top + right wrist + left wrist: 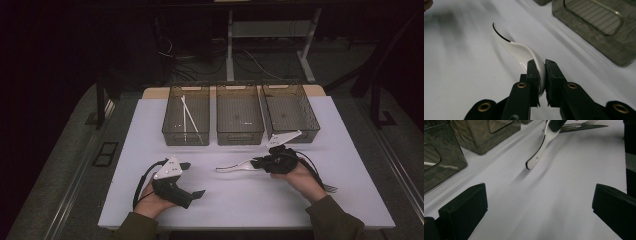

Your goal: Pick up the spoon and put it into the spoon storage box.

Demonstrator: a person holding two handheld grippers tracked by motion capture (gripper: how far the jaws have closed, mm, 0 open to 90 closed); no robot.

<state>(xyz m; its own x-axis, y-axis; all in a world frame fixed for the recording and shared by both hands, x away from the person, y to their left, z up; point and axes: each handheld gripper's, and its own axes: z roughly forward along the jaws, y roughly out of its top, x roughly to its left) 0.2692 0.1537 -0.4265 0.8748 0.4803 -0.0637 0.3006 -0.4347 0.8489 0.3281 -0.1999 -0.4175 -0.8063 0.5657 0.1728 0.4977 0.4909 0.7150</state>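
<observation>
Three bins point(240, 131) wait at upper centre for sorting; the right gripper point(541, 82) pinches a white spoon point(520, 51) to carry, while the left gripper point(539, 205) rests spread, idle.

Three bins point(240, 120), two chopsticks point(190, 119), one spoon point(235, 167), one fork point(327, 188).

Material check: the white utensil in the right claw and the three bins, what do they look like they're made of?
White utensil: glossy, smooth, with a bright highlight and dark edge line; likely hard plastic or glazed ceramic, cannot tell which. Bins: smoky see-through walls with ribbed floors, contents visible through them; likely tinted plastic. Right claw is clamped on the utensil.
</observation>
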